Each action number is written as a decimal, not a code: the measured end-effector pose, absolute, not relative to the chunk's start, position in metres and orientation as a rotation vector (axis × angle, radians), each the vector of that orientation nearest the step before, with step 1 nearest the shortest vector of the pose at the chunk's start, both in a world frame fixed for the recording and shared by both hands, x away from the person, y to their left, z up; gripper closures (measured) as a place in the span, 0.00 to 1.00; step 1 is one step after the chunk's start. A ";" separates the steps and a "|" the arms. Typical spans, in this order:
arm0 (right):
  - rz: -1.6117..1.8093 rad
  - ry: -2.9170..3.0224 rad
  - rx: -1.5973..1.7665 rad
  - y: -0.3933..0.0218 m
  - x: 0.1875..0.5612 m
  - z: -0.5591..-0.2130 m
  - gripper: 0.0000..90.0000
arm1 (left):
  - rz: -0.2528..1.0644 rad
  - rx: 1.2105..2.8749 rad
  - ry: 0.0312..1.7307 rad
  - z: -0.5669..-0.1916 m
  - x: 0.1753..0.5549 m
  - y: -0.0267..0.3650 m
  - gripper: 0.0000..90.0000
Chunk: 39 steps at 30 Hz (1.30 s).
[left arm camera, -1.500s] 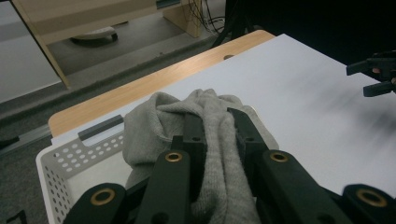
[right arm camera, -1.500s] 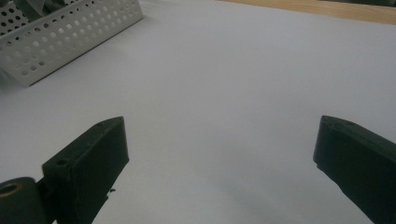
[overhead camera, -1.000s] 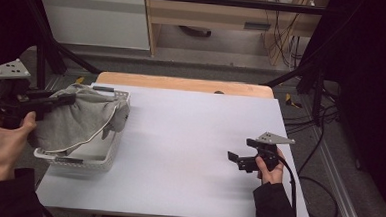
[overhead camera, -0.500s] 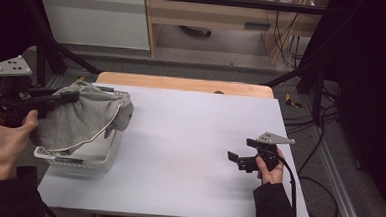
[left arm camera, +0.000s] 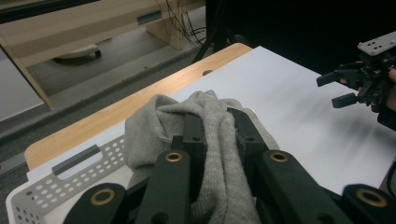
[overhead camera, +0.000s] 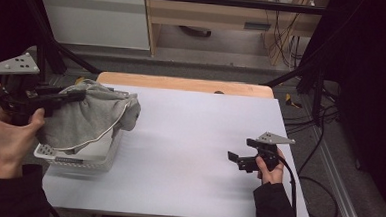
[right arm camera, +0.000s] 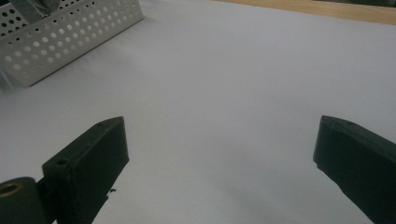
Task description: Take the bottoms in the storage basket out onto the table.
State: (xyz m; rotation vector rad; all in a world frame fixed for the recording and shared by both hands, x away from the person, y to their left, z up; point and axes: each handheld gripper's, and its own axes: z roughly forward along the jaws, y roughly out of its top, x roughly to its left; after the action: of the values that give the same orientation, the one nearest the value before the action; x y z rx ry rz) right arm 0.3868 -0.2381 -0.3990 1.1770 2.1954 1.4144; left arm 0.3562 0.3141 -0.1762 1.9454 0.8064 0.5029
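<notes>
Lifting a grey knit garment from the white perforated plastic basket, the left tool clamps its fabric; spreading on the white surface apparently remains, right tool gaping empty.

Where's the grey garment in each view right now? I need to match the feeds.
High view: grey garment at left, draped over the white perforated basket, pinched by the left tongs.
Left gripper view: bottom centre, bunched between the jaws.
Right gripper view: a grey scrap, probably the garment, at the top left corner.
Shared landmark: the white perforated basket, at left in all three views.
</notes>
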 end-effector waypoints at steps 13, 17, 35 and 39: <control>1.416 2.194 1.177 -0.238 0.387 -0.399 0.04 | 0.477 1.957 0.764 -0.177 0.359 0.295 0.87; 1.415 2.195 1.177 -0.238 0.387 -0.399 0.04 | 0.468 1.961 0.752 -0.178 0.360 0.289 0.87; 1.411 2.199 1.180 -0.238 0.387 -0.399 0.04 | 0.436 1.983 0.717 -0.186 0.366 0.266 0.87; 1.411 2.199 1.176 -0.238 0.387 -0.399 0.04 | 0.425 1.984 0.706 -0.188 0.367 0.260 0.87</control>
State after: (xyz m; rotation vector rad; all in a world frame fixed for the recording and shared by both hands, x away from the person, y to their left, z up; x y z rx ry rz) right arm 0.3866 -0.2378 -0.3992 1.1759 2.1993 1.4112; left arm 0.3672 0.2597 -0.1880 1.9839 0.7055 0.4246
